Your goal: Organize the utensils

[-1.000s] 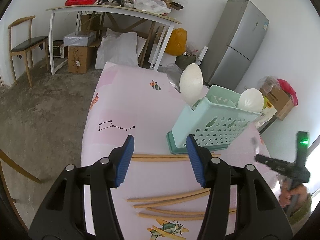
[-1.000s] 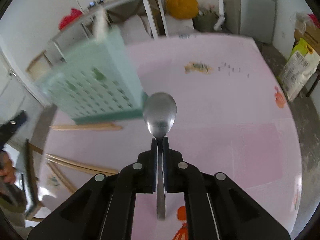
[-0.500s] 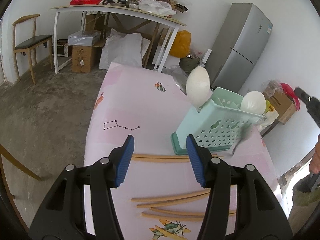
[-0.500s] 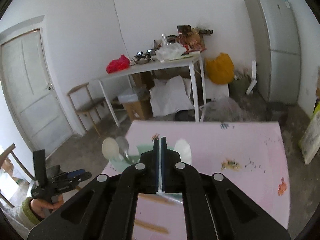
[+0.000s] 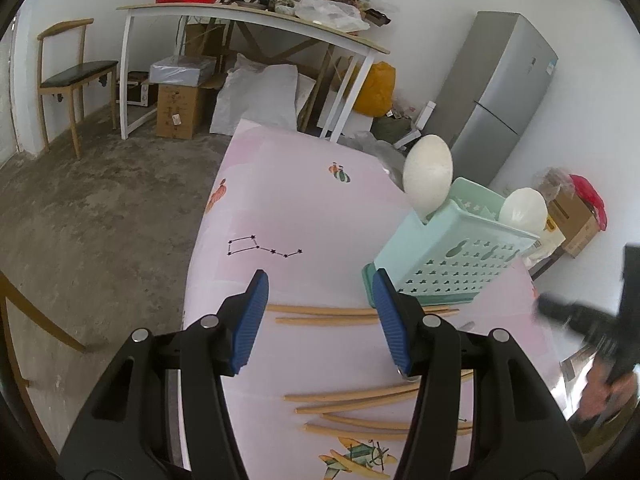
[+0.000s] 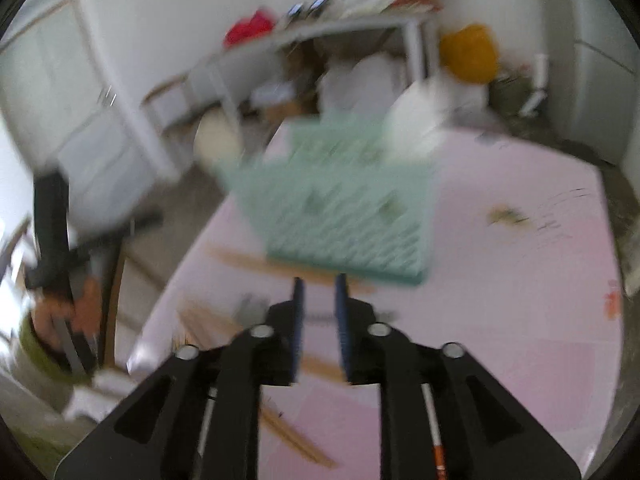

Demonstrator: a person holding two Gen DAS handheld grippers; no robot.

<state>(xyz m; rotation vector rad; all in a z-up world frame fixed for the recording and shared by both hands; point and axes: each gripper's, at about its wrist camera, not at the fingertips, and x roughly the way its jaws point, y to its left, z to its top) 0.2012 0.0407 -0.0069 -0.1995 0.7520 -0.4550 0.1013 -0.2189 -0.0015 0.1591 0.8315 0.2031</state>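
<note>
Two grippers over pink table: left gripper parted, empty; right gripper jaws just opening, nothing between. Chopsticks loose on cloth; beyond, mint utensil basket holding two white spoons.

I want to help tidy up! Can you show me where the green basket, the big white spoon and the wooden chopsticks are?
green basket (image 5: 460, 264): left wrist view, its holed front wall.
big white spoon (image 5: 427, 178): left wrist view, its bowl.
wooden chopsticks (image 5: 324, 312): left wrist view, the pair beside the basket.

Utensil basket on the desk, two spoons in it, chopsticks before it
</note>
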